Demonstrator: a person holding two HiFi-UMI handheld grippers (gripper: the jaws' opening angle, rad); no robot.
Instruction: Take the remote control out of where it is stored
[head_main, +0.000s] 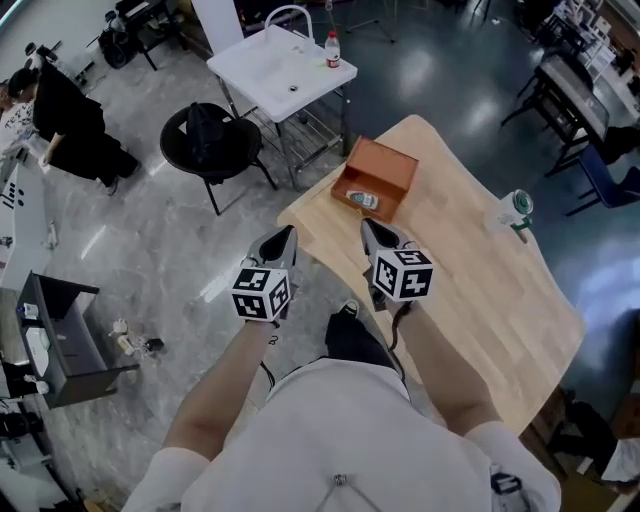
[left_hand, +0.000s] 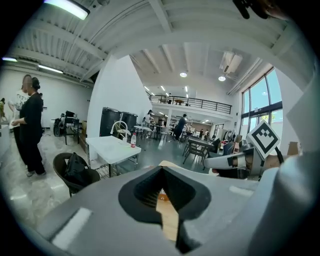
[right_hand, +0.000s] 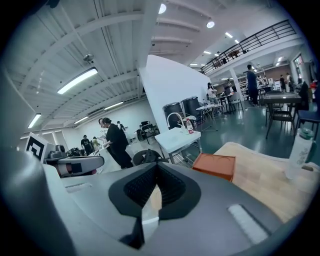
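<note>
**Near field.** Left gripper (head_main: 288, 232) and right gripper (head_main: 368, 226) hover on the person's side of the orange box (head_main: 378, 170), both with jaws pressed together and empty.

**Beyond.** The remote control (head_main: 362, 199) lies inside the box, toward its near side.

**Likely risks.** Jaws left closed would shove the box across the wooden table (head_main: 470, 300) rather than grip. A wide sweep to the box's right may topple the bottle (head_main: 518, 210).

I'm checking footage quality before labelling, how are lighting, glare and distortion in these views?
Head view: evenly lit, clear on the box and remote, glare streaks on the floor. Left gripper view: strong fisheye, dark corners, bright windows at right. Right gripper view: same fisheye, beams bend, box clear.
</note>
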